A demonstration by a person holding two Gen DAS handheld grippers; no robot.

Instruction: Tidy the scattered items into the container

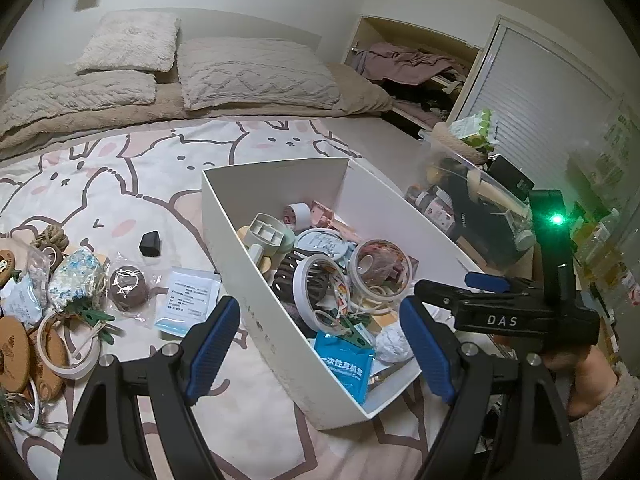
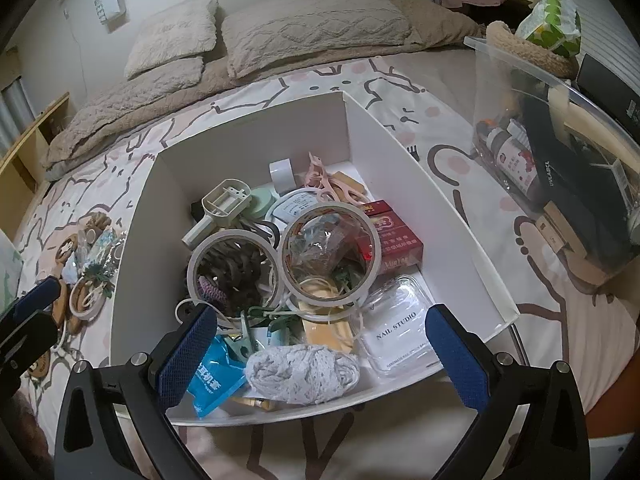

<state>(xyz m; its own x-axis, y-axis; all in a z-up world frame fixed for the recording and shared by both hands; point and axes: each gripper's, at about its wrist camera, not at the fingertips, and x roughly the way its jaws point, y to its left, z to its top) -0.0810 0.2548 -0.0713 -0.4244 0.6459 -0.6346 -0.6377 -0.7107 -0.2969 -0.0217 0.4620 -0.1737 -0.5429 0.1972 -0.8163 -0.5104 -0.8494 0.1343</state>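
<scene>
A white cardboard box (image 1: 264,312) (image 2: 460,216) sits on the bed, filled with tape rolls (image 2: 330,256), a blue packet (image 1: 346,364), a white yarn ball (image 2: 302,374), a red box (image 2: 394,238) and a clear nail case (image 2: 400,332). Scattered items lie left of the box: a white sachet (image 1: 188,296), a brown bagged disc (image 1: 128,288), a black block (image 1: 150,243), a tape ring (image 1: 70,348), cork coasters (image 1: 12,354). My left gripper (image 1: 320,344) is open and empty over the box's near left wall. My right gripper (image 2: 320,360) is open and empty above the box's near end.
A clear plastic bin (image 2: 560,160) with bottles and boxes stands right of the box. Pillows (image 1: 256,72) lie at the head of the bed. An open wardrobe (image 1: 416,68) is at the back right. My right gripper's body (image 1: 520,312) shows in the left wrist view.
</scene>
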